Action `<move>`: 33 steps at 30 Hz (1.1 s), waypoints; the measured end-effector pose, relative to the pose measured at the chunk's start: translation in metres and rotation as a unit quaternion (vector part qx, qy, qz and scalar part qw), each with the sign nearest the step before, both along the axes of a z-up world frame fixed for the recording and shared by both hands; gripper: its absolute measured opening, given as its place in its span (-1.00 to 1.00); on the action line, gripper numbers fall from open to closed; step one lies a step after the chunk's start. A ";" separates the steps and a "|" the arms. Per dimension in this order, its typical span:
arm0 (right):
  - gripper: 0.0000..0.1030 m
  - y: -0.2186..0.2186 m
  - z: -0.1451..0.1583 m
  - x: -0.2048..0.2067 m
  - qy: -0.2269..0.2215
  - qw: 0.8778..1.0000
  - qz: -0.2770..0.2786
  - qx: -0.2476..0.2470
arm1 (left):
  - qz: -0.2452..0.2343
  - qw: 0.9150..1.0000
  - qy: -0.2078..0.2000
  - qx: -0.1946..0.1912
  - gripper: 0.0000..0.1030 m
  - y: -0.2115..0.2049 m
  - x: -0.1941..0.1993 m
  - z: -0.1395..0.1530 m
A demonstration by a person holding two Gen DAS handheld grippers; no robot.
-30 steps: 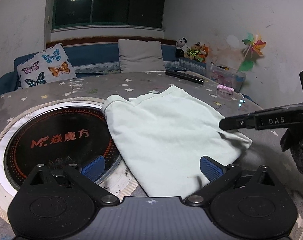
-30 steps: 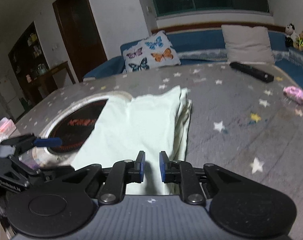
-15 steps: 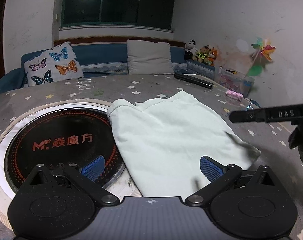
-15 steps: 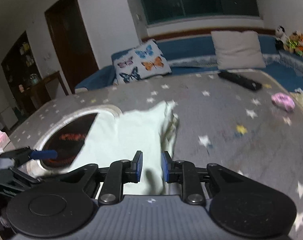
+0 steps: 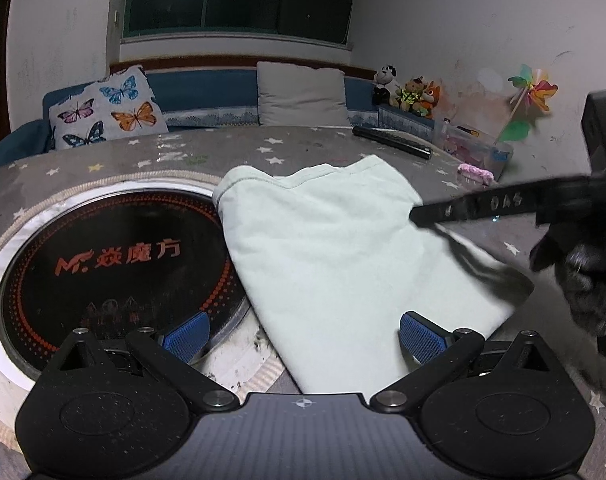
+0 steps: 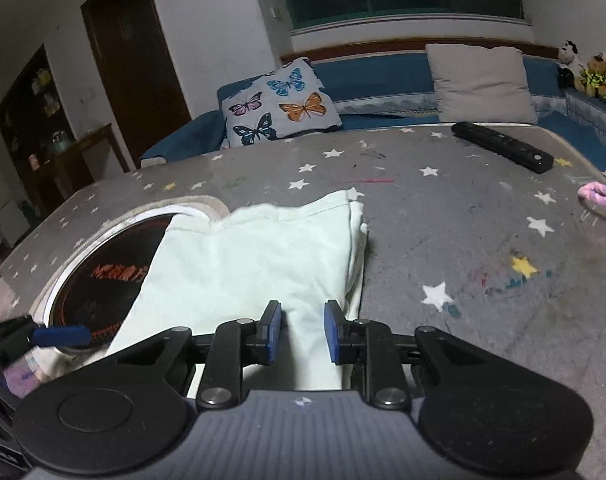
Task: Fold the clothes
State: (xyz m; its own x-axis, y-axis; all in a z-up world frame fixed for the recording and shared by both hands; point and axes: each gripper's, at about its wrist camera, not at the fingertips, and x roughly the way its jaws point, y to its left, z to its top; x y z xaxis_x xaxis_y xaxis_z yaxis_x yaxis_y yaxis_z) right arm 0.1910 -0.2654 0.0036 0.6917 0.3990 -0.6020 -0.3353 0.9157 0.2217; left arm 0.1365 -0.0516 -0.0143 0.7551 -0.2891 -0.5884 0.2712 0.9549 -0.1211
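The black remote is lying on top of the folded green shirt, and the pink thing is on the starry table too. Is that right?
Not quite. The black remote isn't on the folded green shirt; it lies apart from it on the bare starry table, near the far edge. The right wrist view shows the gap clearly. The pink thing is on the table, as you said.

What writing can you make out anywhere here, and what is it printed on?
"M" logo and "焱魔方", in orange: on the round black cooktop set into the table.
"DAS": on the side of the right claw's finger, seen from the left wrist view; blurred.
Small orange marks low on the cooktop: too small to read.
The same orange lettering in the right wrist view: too blurred to read.
Nothing readable on the folded garment or the remote.
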 end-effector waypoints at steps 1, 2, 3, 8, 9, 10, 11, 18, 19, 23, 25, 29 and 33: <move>-0.59 0.001 0.004 0.000 -0.008 1.000 0.000 -0.005 | 0.001 1.000 0.003 -0.002 1.00 0.000 0.001 -0.001; -0.59 0.002 0.007 0.000 -0.017 1.000 0.000 -0.008 | 0.001 1.000 0.005 -0.004 1.00 0.001 0.001 -0.001; -0.59 0.003 0.011 0.001 -0.024 1.000 0.000 -0.009 | 0.002 1.000 0.006 -0.005 1.00 0.001 0.001 -0.001; -0.59 0.012 0.016 0.020 -0.032 0.999 -0.001 -0.002 | 0.003 1.000 0.014 -0.011 1.00 0.002 0.003 -0.002; -0.59 0.014 0.013 0.024 -0.028 1.000 -0.002 -0.005 | 0.003 1.000 0.014 -0.012 1.00 0.002 0.003 -0.002; -0.59 0.016 0.009 0.029 -0.023 1.000 -0.005 -0.012 | 0.004 1.000 0.015 -0.014 1.00 0.002 0.002 -0.002; -0.60 0.017 0.003 0.033 -0.016 1.000 -0.009 -0.020 | 0.004 1.000 0.015 -0.016 1.00 0.003 0.002 -0.002; -0.59 0.017 0.004 0.037 -0.021 0.999 -0.017 -0.022 | 0.000 1.000 0.014 -0.014 1.00 0.001 0.000 -0.003; -0.59 0.019 0.008 0.039 -0.026 0.999 -0.016 -0.024 | 0.000 1.000 0.014 -0.015 1.00 0.002 0.001 -0.003; -0.59 0.025 0.012 0.060 -0.018 0.999 -0.019 -0.037 | 0.000 1.000 0.014 -0.015 1.00 0.001 0.000 -0.002; -0.59 0.028 0.005 0.073 0.001 0.998 -0.025 -0.052 | 0.000 1.000 0.014 -0.015 1.00 0.001 0.000 -0.002; -0.59 0.029 0.002 0.078 0.008 0.998 -0.026 -0.058 | -0.002 1.000 0.014 -0.018 1.00 0.002 -0.001 -0.002; -0.59 0.038 0.012 0.069 -0.010 0.998 -0.005 -0.061 | -0.003 1.000 0.014 -0.020 1.00 0.003 -0.001 -0.002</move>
State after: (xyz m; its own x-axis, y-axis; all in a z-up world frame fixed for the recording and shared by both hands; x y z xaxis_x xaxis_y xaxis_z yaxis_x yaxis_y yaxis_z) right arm 0.2603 -0.2271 0.0160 0.7072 0.3166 -0.6321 -0.3297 0.9386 0.1012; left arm 0.1353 -0.0490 -0.0166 0.7372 -0.3167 -0.5968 0.2727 0.9477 -0.1661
